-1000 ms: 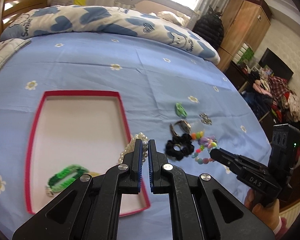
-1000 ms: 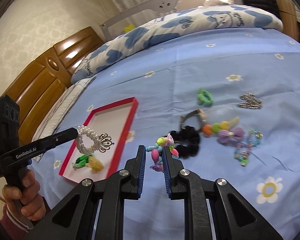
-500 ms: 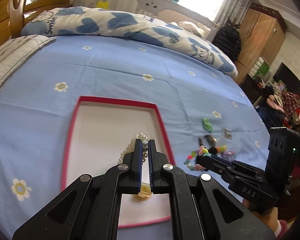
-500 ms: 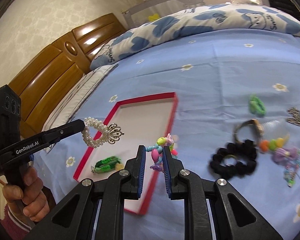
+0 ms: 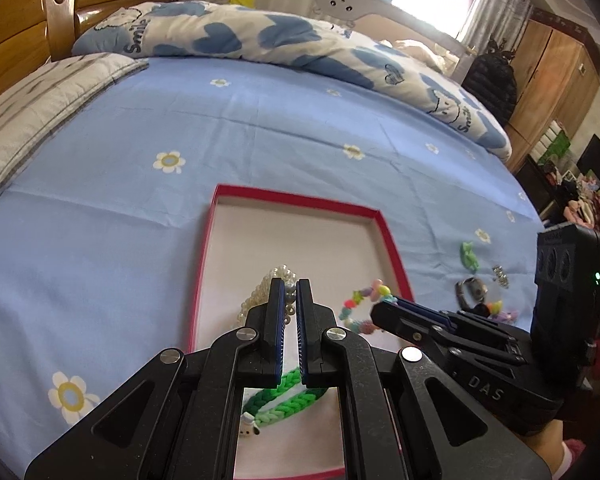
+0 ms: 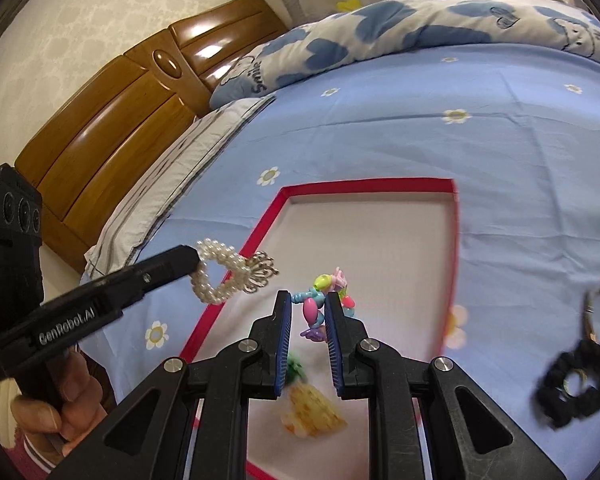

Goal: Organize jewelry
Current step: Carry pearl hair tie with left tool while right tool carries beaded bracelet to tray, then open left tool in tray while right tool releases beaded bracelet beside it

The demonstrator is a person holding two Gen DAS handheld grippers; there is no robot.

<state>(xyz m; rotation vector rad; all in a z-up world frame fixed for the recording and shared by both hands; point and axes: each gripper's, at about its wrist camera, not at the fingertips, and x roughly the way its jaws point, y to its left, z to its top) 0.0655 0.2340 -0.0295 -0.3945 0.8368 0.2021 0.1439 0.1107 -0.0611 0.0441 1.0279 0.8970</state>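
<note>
Both grippers, carried over the red-rimmed tray (image 5: 392, 240), pinch bracelets: left gripper (image 5: 288, 286) fingers clamped on the pearl bracelet (image 6: 220, 276), right gripper (image 6: 308, 300) fingers nearly closed on the bead bracelet (image 6: 320, 300); either could snag on release.

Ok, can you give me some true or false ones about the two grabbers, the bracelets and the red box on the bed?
1. The left gripper holds a white pearl bracelet with a silver crown charm. True.
2. The right gripper is empty. False: it is shut on a bracelet of colourful plastic beads.
3. A green woven band lies inside the shallow red-rimmed box. True.
4. The black fabric scrunchie is in the box. False: it lies on the blue flowered bedsheet, outside the box.
5. The box has a lid on it. False: it is open, with its pale floor showing.
</note>
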